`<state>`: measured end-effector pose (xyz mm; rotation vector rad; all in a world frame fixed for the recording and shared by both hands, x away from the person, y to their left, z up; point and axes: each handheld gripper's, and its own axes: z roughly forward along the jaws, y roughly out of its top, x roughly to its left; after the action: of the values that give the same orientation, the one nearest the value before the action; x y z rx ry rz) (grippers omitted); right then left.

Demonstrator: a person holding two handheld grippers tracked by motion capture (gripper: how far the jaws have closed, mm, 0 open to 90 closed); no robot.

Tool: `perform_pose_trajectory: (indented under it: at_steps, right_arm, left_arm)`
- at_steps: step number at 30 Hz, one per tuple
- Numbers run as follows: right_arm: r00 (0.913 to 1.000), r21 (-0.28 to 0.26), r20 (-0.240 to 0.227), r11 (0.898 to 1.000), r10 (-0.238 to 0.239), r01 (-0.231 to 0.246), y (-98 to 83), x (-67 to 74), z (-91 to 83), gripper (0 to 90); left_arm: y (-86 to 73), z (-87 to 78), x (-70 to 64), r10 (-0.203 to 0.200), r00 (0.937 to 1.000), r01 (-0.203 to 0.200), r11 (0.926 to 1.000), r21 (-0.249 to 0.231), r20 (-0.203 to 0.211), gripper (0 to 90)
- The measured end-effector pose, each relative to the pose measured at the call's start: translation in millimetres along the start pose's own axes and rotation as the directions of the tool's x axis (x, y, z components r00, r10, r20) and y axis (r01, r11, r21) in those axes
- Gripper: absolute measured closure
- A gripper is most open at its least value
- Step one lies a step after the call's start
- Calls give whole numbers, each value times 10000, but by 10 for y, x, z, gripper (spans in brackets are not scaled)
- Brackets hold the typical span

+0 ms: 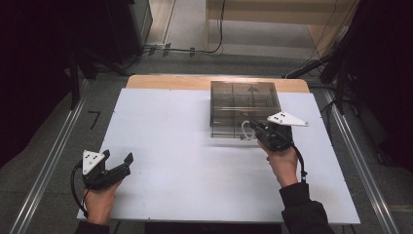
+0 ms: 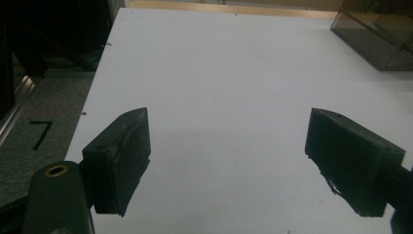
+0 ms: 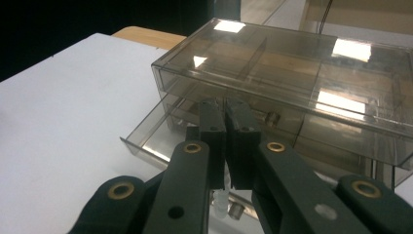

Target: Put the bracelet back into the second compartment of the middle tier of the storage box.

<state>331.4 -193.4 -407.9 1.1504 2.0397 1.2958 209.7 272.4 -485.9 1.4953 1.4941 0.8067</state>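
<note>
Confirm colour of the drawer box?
Smoky translucent grey-brown drawer box; clearest in the right gripper view.

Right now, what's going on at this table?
A person works a gripper in each hand at a white table. The right gripper, fingers shut, is at the pulled-out lower drawer of a clear plastic drawer box; something thin and white sits below its fingers. The left gripper rests open near the table's left edge, holding nothing.

The drawer box [image 3: 292, 73] is smoky clear plastic, glossy with bright reflections. The counter [image 1: 185, 161] looks smooth, matt white, with a bare wood edge. Each tool [image 2: 229, 161] shows matt black plastic with brass-coloured rivets.
</note>
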Motion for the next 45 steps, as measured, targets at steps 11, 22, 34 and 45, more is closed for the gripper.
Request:
perform_pose_trajectory:
  at_steps: [11, 22, 34, 45]
  right_arm:
    - [9998, -34, 210, 10000, -17, 18, 40, 31, 162, 844]
    - [9994, 70, 339, 9999, 110, -112, 22, -2, 302, 844]
    - [9986, 659, 482, 9976, 201, -233, -43, -22, 488, 844]
    - [9890, 1384, 1438, 9903, -334, 133, -107, -73, 561, 843]
  left_arm:
    - [0, -2, 2, 5, 10000, -5, 10000, -3, 17, 169]
    - [0, 0, 3, 1, 10000, -1, 10000, -13, 35, 169]
    - [-4, -8, 12, -29, 10000, 29, 10000, -20, 42, 169]
    - [-6, -4, 14, -16, 10000, 16, 10000, 10, 46, 169]
